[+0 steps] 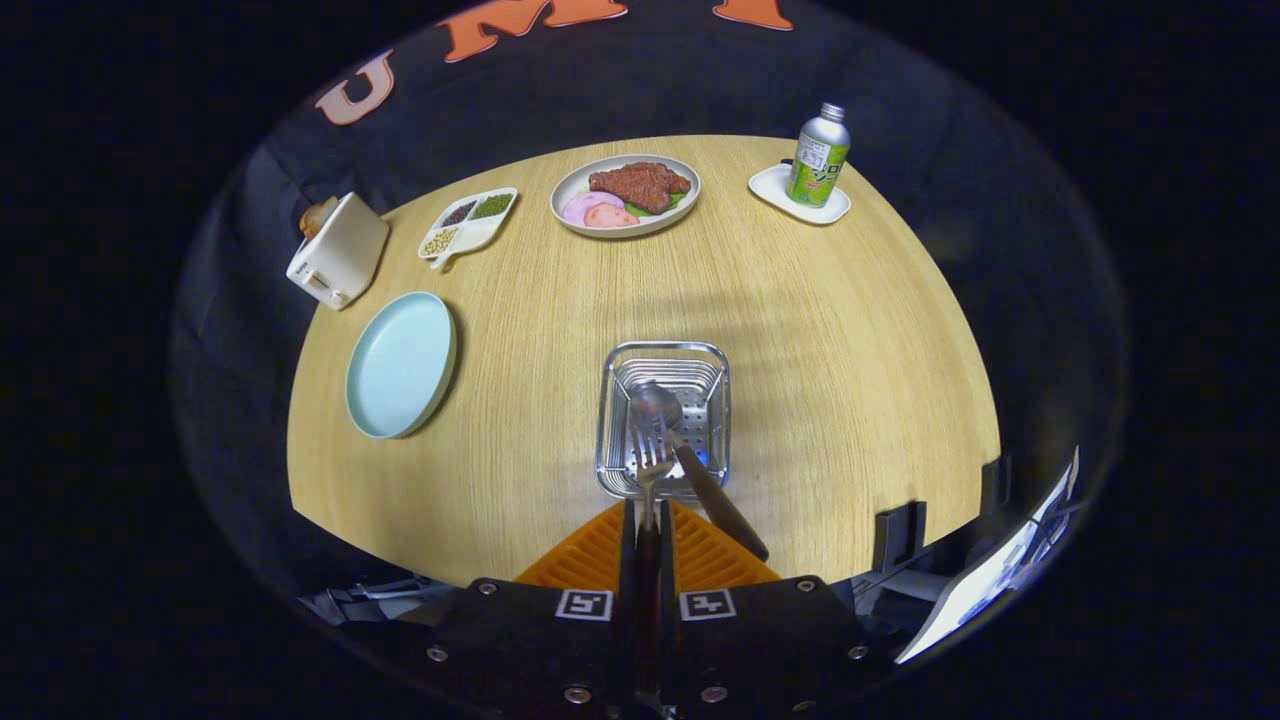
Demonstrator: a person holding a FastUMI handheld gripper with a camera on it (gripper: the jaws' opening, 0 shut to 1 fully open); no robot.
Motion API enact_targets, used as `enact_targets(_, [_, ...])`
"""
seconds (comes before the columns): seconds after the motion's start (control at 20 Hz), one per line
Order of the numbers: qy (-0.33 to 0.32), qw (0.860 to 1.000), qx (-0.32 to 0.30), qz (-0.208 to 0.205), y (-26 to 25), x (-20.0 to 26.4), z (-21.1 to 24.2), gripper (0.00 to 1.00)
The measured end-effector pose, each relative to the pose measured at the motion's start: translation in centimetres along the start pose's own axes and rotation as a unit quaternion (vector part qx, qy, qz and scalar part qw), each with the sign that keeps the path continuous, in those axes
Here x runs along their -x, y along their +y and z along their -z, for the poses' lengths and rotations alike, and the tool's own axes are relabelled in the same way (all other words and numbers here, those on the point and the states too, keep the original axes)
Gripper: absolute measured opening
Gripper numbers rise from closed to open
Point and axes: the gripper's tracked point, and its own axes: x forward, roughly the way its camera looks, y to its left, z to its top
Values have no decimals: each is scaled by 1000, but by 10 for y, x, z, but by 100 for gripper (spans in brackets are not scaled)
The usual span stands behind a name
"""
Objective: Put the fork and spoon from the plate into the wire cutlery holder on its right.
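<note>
Closed on the fork (pixel 651 462) handle, our gripper (pixel 647 535) holds its tines over the wire cutlery holder (pixel 664 420); the spoon (pixel 672 425) seems already inside. Next we lower and release.

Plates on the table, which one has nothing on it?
The light blue plate, left of the wire cutlery holder. The plate farther back carries food. The gripper is shut on the fork.

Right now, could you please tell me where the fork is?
The fork is clamped between the gripper fingers, its tines over the wire cutlery holder, beside the spoon already leaning in it.
</note>
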Motion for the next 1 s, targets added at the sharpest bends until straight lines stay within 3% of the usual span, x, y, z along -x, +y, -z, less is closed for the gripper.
enact_targets(0.25, [-54, 998, -33, -19, -1, 12, -30, 13])
enact_targets(0.4, [-139, 989, -35, -38, 6, 37, -68, 28])
enact_targets(0.6, [-262, 963, -27, -61, 23, 86, -123, 55])
enact_targets(0.8, [-367, 927, -6, -79, 48, 139, -163, 67])
enact_targets(1.0, [-431, 898, 20, -86, 78, 180, -184, 80])
